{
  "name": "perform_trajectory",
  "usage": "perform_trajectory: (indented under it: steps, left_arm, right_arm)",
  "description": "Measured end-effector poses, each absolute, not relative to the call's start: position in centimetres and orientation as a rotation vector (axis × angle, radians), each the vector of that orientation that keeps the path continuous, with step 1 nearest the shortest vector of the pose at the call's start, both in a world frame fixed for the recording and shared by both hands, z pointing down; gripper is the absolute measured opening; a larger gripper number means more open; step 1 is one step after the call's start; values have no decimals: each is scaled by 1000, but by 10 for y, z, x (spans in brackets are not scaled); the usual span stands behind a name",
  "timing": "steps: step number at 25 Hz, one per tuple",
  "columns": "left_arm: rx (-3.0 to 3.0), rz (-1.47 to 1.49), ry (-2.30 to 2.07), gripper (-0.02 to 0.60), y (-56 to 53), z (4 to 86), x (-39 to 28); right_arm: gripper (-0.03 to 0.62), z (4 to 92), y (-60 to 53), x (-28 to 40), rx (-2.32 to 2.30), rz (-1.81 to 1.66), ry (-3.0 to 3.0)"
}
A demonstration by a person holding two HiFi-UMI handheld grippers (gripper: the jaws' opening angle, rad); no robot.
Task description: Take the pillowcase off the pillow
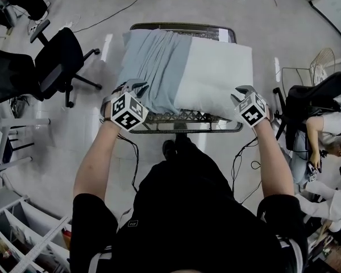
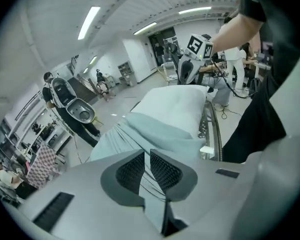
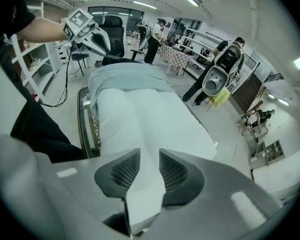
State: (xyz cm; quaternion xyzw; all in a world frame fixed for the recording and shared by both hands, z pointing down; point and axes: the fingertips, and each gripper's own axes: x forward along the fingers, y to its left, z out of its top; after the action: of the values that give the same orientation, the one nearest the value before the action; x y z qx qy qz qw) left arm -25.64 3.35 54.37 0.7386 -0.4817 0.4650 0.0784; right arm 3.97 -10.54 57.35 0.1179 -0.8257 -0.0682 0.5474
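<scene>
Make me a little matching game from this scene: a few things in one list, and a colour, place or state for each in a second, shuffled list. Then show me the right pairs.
Things:
1. pillowcase
2. pillow
3. left gripper
4. office chair

Descriptions:
A. black, on the floor at the head view's left
B. white, its right part bare
C. jaws shut on pale blue cloth
D. pale blue, bunched over one half of what it covers

Pairs: 1-D, 2-B, 3-C, 4-A.
</scene>
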Motion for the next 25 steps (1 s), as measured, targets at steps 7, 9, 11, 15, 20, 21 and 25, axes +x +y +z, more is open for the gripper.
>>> perform_trajectory:
  steps: [7,9,11,15,20,21,25]
  left_arm:
    - [2210,1484,-1343,61,-89,558,-271]
    - [2209,1479,-1305,72,-126,568,-275]
    - [2200,1471,-1276,78,-161,578,-281]
    - [2184,1373,-1236,120,-224,598,-288]
    - [2165,1139,-1111,209,-279,624,-273]
    - [2153,1185,-1066,209,-281,635,-271]
    - [2141,1322,-926,173,-277,656,-267]
  right_arm:
    - [217,590,-179,-48,136,-138,-2040]
    - [237,600,-206,-76,92,-136,-2056]
    - [245,607,-233,-102,54,-146,-2074]
    - [298,627,-274,-143,-56,-128,-2098]
    - [398,677,-282,-166,-357,37,-1958]
    - [398,685,-279,-166,-420,104,-1925]
    - [385,694,-265,-167,-581,264,-1881]
